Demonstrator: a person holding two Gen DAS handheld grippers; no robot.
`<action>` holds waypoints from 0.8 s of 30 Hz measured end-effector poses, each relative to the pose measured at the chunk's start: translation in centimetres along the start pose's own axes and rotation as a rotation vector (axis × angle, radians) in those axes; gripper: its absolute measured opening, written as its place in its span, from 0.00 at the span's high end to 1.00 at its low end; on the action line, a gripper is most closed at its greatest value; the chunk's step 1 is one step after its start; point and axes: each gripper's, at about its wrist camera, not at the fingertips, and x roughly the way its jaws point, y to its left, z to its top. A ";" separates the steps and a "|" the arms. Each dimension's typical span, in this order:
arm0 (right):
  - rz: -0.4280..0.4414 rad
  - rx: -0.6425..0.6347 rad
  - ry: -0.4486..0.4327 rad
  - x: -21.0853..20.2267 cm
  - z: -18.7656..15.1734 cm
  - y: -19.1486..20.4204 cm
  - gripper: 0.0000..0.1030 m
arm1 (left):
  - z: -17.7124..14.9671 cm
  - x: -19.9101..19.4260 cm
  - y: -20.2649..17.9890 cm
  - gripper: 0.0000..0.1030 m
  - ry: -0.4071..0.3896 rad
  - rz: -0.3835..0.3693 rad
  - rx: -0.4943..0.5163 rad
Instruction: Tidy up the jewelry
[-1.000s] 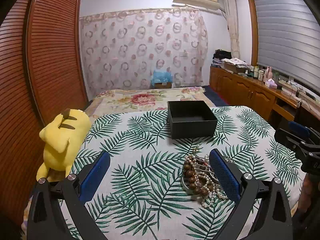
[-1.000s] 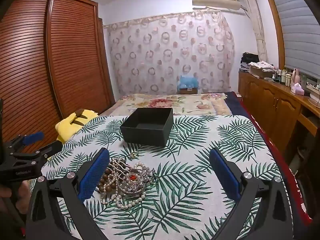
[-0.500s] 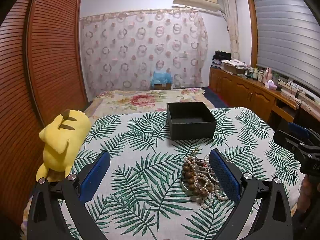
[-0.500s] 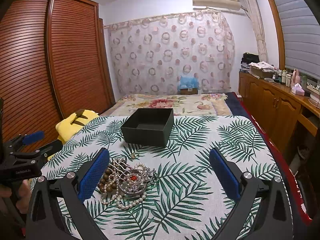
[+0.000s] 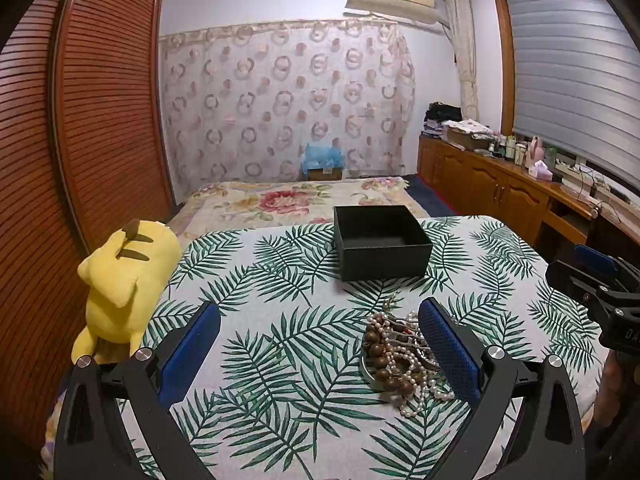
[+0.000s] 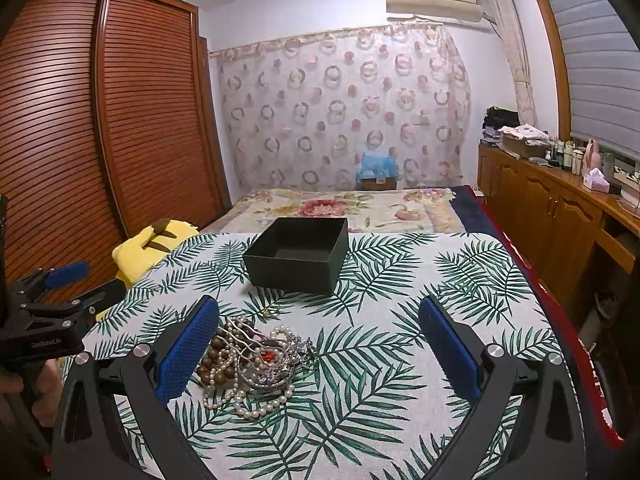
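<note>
Both tongs (image 5: pixel 318 338) (image 6: pixel 318 336) gape empty; left tongs' (image 6: pixel 44 320) body reads "GenRobot.AI" beside jewelry pile (image 6: pixel 250 360).

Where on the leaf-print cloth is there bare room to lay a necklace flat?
Bare cloth lies right of the jewelry pile, between it and the red edge, and left of it toward the yellow plush. The strip between the pile and the black box is narrow, with a small piece lying there.
</note>
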 end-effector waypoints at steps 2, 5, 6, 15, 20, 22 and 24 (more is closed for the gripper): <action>0.001 0.000 0.000 0.0 0.0 0.0 0.02 | -0.1 0.1 0.0 0.07 0.000 0.000 0.000; 0.001 0.000 0.000 0.0 0.0 0.0 0.02 | 0.1 0.0 0.0 0.07 -0.001 0.000 -0.001; 0.001 -0.001 -0.001 0.0 0.0 0.0 0.02 | 0.1 -0.1 0.0 0.07 -0.001 0.000 0.000; 0.001 -0.001 -0.001 -0.1 0.0 0.1 0.02 | -0.1 0.0 0.0 0.07 -0.003 0.000 -0.001; 0.000 -0.001 -0.002 -0.1 0.0 0.1 0.02 | -0.1 0.0 0.0 0.07 -0.003 0.000 -0.001; 0.002 -0.001 -0.002 -0.1 0.0 0.1 0.02 | -0.1 0.0 0.0 0.07 -0.003 0.001 -0.001; 0.002 -0.001 -0.003 -0.1 0.0 0.1 0.02 | 0.0 -0.1 0.0 0.07 -0.001 0.000 -0.001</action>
